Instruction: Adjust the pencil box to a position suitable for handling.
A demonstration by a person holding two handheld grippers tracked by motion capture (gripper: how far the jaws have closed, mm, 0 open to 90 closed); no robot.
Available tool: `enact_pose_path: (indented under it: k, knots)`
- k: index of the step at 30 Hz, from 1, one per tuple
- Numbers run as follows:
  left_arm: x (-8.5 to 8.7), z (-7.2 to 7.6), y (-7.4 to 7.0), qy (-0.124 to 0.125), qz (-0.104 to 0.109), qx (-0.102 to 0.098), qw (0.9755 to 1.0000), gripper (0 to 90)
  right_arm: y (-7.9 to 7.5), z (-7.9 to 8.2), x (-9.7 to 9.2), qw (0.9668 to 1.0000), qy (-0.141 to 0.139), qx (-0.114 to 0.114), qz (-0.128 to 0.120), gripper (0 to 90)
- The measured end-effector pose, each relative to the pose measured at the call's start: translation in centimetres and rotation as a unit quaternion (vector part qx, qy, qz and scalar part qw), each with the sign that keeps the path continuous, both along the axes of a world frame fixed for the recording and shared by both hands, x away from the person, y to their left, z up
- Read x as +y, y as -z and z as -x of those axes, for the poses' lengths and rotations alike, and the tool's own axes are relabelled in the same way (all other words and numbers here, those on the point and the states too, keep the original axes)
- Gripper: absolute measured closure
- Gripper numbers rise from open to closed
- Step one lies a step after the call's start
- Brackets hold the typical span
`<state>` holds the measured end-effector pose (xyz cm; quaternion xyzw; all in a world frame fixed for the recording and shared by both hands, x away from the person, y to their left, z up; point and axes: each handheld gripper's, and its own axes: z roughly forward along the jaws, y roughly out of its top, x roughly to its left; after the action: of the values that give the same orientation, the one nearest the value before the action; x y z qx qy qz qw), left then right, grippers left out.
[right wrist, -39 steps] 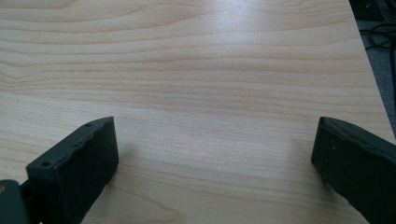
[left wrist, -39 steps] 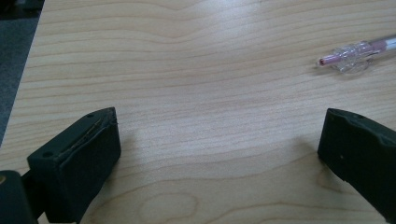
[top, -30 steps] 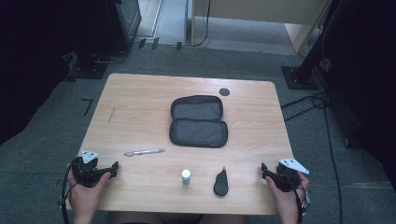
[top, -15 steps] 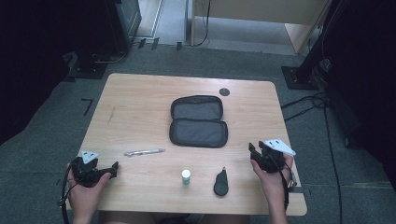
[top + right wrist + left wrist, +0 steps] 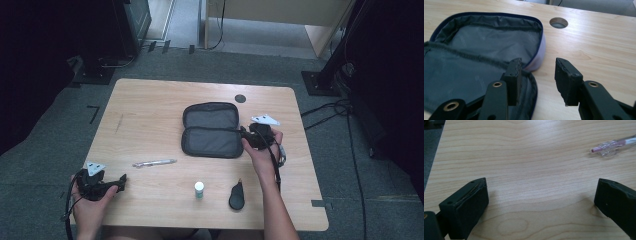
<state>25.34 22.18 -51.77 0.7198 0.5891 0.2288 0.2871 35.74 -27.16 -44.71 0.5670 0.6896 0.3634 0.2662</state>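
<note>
A dark zip pouch [image 5: 210, 129] lies open and flat in the middle of the wooden table [image 5: 150, 115]. My right gripper [image 5: 245, 135] is at the pouch's right edge. In the right gripper view it [image 5: 537, 67] is open, one jaw over the grey lining [image 5: 474, 50] and the other over bare wood, with the pouch's rim between them. My left gripper [image 5: 120, 181] rests at the table's front left corner. Its jaws [image 5: 541, 192] stand wide open over bare wood. A clear pen [image 5: 154, 163] [image 5: 614, 144] lies just beyond it.
A small white bottle [image 5: 199, 189] stands near the front edge. A black teardrop-shaped item [image 5: 236, 196] lies to its right. A round cable hole [image 5: 240, 98] [image 5: 558, 22] sits behind the pouch. Dark equipment stands on the grey carpet around the table.
My right gripper has moved from the table's front right corner forward and left to the pouch's right edge. The left gripper has stayed in place.
</note>
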Motion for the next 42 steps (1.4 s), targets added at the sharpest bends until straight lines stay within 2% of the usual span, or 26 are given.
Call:
enact_pose_path:
  k: [4, 5, 6, 8, 9, 14, 15, 19, 20, 21, 23, 26, 27, 29, 31, 34, 35, 36, 38, 40, 42]
  knots:
    - [0.4, 0.2, -0.5, -0.009, 0.021, -0.006, 0.9997, 0.0, 0.4, -2.1, 0.8, 0.9998, 0.002, 0.017, -0.01, 56.3]
    - [0.4, 0.2, -0.5, -0.009, 0.021, -0.006, 0.9997, 0.0, 0.4, -2.1, 0.8, 0.9998, 0.002, 0.017, -0.01, 56.3]
    - [0.6, 0.2, -1.0, -0.011, 0.035, -0.012, 0.9993, 0.0, 0.7, -3.0, 1.1, 0.9997, 0.007, 0.022, -0.011, 54.5]
    - [0.5, 0.2, -1.2, -0.009, 0.033, -0.014, 0.9993, 0.0, 0.8, -3.3, 1.2, 0.9996, 0.007, 0.026, -0.013, 53.7]
    - [0.2, 0.2, -1.7, -0.008, 0.025, -0.022, 0.9994, 0.0, 1.1, -4.0, 1.4, 0.9992, 0.009, 0.036, -0.015, 52.7]
    - [-0.4, 0.0, -2.5, -0.001, 0.026, -0.032, 0.9991, 0.0, 2.0, -5.0, 1.9, 0.9986, 0.009, 0.049, -0.015, 53.5]
    - [-0.7, -0.3, -3.0, 0.005, 0.024, -0.036, 0.9991, 0.0, 2.5, -5.5, 2.3, 0.9983, 0.021, 0.055, -0.003, 51.0]
    - [-1.8, -1.0, -3.9, 0.018, 0.026, -0.042, 0.9986, 0.0, 3.0, -6.0, 2.5, 0.997, 0.061, 0.048, 0.003, 47.6]
    - [-1.8, -1.0, -3.9, 0.018, 0.026, -0.042, 0.9986, 0.0, 3.1, -6.1, 2.5, 0.9967, 0.065, 0.048, 0.006, 47.6]
    - [-2.4, -1.5, -4.2, 0.028, 0.021, -0.042, 0.9985, 0.0, 3.2, -6.2, 2.6, 0.9965, 0.065, 0.052, 0.008, 47.7]
    - [-2.9, -2.1, -4.4, 0.033, 0.019, -0.044, 0.9983, 0.0, 3.6, -6.5, 2.5, 0.9953, 0.069, 0.068, 0.008, 48.6]
    - [-3.7, -3.0, -4.7, 0.041, 0.024, -0.043, 0.998, 0.0, 4.1, -6.8, 2.1, 0.9934, 0.066, 0.092, -0.018, 54.8]
    - [-3.7, -3.0, -4.7, 0.041, 0.024, -0.043, 0.998, 0.0, 4.1, -6.8, 2.1, 0.9934, 0.066, 0.092, -0.018, 54.8]
    - [-4.6, -3.6, -4.9, 0.053, 0.022, -0.044, 0.9974, 0.1, 4.3, -7.0, 1.8, 0.9925, 0.063, 0.1, -0.033, 62.9]
    - [-5.2, -3.9, -5.0, 0.058, 0.015, -0.051, 0.9969, 6.7, 4.4, -7.1, 1.7, 0.9927, 0.06, 0.099, -0.035, 69.5]
    - [-5.7, -4.4, -5.1, 0.065, 0.019, -0.047, 0.9966, 7.0, 4.4, -7.2, 1.8, 0.9927, 0.063, 0.096, -0.036, 74.5]
    - [-6.0, -4.6, -5.0, 0.067, 0.022, -0.047, 0.9964, 7.0, 4.4, -7.2, 1.8, 0.9925, 0.065, 0.095, -0.042, 77.5]
    - [-6.4, -5.0, -5.0, 0.073, 0.026, -0.045, 0.996, 7.0, 4.3, -7.2, 1.6, 0.991, 0.072, 0.093, -0.064, 83.1]
    - [-6.9, -5.3, -5.0, 0.078, 0.028, -0.042, 0.9957, 7.0, 4.3, -7.2, 1.4, 0.9911, 0.078, 0.086, -0.065, 87.8]
    - [-7.2, -5.6, -4.9, 0.086, 0.029, -0.038, 0.9952, 7.0, 4.3, -7.2, 1.4, 0.9914, 0.081, 0.08, -0.064, 88.7]
    - [-7.5, -5.8, -4.8, 0.09, 0.029, -0.035, 0.9949, 7.0, 4.2, -7.3, 1.3, 0.9931, 0.073, 0.071, -0.059, 89.0]
